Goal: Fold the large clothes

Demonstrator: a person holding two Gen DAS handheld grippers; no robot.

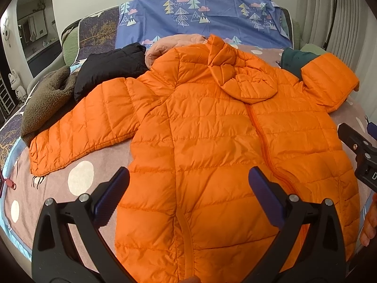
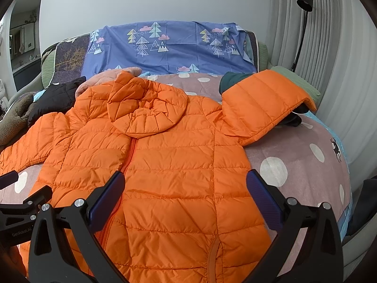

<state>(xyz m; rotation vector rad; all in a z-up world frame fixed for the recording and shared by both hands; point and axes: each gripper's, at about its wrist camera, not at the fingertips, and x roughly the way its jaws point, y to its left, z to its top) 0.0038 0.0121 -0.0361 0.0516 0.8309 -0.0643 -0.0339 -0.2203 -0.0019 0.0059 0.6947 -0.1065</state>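
An orange quilted hooded jacket point(image 1: 212, 141) point(image 2: 165, 165) lies front up and zipped on the bed, hood folded down over its chest. Its left sleeve point(image 1: 77, 127) stretches out flat toward the left. Its right sleeve point(image 2: 264, 103) is raised and rests on a dark green garment. My left gripper point(image 1: 188, 179) hovers open above the jacket's lower left front, nothing between its fingers. My right gripper point(image 2: 186, 181) hovers open above the lower right front, likewise holding nothing. Each gripper shows at the edge of the other's view.
The bed carries a pink dotted blanket point(image 2: 294, 155) with a blue tree-print sheet point(image 1: 200, 16) at the back. A brown fleece garment point(image 1: 47, 99), a black jacket point(image 1: 106, 70) and a pink one point(image 1: 169, 44) are piled back left. A dark green garment point(image 2: 233, 80) sits back right; curtains and a black lamp point(image 2: 304, 2) stand right.
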